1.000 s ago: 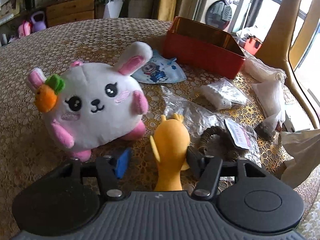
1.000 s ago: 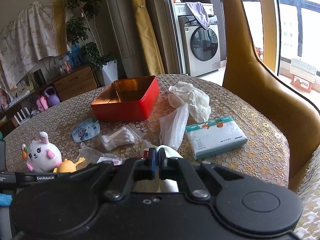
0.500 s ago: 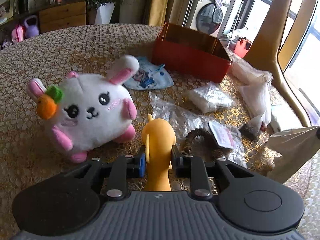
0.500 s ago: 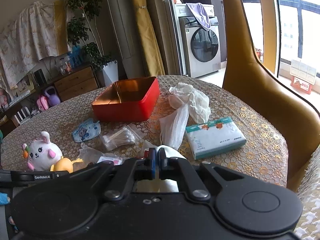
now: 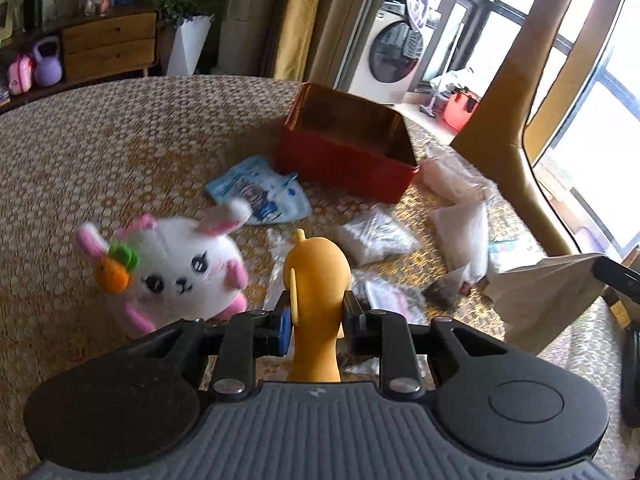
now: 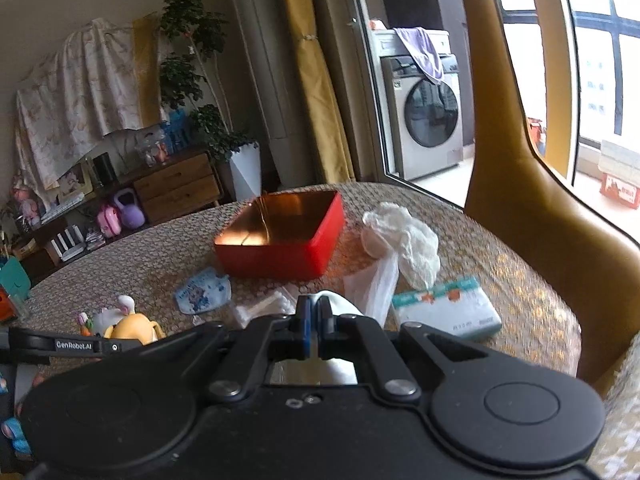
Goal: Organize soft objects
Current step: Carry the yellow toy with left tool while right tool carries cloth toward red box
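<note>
Lettering "GenRobot.AI" [image 6: 74,345] was read on the left gripper [image 5: 316,320], clamped on the yellow toy [image 5: 316,276], while a white bag [image 6: 340,306] was pinched by the right gripper [image 6: 313,320].

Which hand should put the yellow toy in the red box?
Left. The left gripper already grips the yellow toy, facing the open red box. The right gripper pinches a white bag.

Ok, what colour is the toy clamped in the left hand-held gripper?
Yellow-orange: the soft toy in the left hand-held gripper shows best in the left wrist view.
</note>
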The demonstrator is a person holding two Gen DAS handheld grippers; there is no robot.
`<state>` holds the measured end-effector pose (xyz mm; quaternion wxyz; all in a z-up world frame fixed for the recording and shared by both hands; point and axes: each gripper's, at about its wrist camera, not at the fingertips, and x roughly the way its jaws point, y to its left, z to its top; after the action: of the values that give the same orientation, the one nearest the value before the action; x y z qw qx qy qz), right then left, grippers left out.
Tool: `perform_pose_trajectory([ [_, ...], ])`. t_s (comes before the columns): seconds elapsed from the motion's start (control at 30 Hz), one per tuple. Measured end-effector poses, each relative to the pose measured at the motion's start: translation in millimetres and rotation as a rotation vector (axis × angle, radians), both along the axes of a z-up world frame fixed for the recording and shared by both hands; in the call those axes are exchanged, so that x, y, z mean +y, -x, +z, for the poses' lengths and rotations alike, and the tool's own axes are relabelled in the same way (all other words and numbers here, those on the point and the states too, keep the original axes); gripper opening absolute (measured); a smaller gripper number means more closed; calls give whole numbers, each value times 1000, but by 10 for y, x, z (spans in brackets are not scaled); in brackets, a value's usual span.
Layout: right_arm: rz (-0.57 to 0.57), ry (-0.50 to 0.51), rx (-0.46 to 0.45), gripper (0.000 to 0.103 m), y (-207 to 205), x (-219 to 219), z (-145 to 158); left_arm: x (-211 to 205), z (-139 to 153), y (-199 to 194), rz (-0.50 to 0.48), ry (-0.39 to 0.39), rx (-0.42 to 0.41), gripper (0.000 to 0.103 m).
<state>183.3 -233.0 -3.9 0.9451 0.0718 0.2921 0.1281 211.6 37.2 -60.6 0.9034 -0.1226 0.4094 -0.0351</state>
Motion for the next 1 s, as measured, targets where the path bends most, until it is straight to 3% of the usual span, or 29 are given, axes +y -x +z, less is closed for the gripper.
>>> perform_pose_trajectory([
  [0.63, 76, 73, -114, 2, -692, 237, 668, -20, 764, -841, -75, -59, -70, 24],
  [1.0, 106, 110, -153, 2, -1309, 533, 823, -189, 923, -1580, -123, -111, -73, 24],
])
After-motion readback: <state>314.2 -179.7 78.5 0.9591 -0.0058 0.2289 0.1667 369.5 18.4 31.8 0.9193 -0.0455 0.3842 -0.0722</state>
